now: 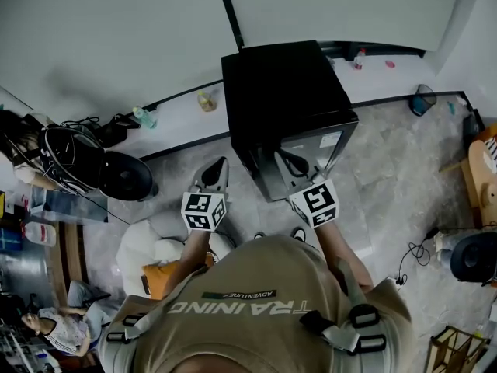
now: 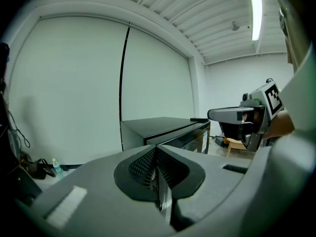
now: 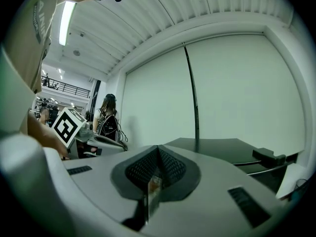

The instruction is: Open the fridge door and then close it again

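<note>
Khaki shirt [image 1: 264, 301] nearest; left tongs [image 1: 217, 165] and right tongs [image 1: 283, 160] both pinched together, empty, near the front edge of the squat glossy black fridge [image 1: 283, 92], door closed; open grey floor [image 1: 380, 177] to its right.

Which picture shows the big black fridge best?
The head view: the boxy black fridge shows whole from above, top and front door. The left gripper view catches its top and door edgewise; the right gripper view, mostly its top.
</note>
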{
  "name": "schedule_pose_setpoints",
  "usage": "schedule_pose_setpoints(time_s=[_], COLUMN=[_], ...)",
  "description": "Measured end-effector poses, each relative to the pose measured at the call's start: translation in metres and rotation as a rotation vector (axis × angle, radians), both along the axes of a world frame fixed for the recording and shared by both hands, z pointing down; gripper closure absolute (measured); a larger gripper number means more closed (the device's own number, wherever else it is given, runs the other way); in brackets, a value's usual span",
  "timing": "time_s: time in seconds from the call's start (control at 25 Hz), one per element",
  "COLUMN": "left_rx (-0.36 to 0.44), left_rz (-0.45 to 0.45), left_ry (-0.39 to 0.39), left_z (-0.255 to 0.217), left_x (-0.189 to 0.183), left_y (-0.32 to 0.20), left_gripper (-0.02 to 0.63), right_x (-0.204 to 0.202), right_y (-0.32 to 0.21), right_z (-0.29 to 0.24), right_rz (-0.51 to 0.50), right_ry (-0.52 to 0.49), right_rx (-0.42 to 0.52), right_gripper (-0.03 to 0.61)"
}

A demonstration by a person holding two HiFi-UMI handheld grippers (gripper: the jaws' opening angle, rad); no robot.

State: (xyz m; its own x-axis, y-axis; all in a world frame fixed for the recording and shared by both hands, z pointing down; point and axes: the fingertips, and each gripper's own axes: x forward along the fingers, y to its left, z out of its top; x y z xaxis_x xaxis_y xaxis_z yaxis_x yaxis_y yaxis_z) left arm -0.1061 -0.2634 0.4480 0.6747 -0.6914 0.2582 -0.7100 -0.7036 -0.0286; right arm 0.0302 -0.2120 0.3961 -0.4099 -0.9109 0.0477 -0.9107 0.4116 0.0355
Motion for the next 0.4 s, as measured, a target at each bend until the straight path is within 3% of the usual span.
schedule_pose_setpoints(time_s=[0.4], left_rx=[-0.006], left_rz=[-0.012], left_ry=[-0.002], left_z=[0.0043], left_x=[0.0000], left_y=[0.0025], left_gripper=[0.612], right_x=[0.0010], right_y=[0.0041], right_z=[-0.0014], right_rz=[-0.018], right_ry=[-0.017], right_rx=[-0.001], right_gripper=[0.583])
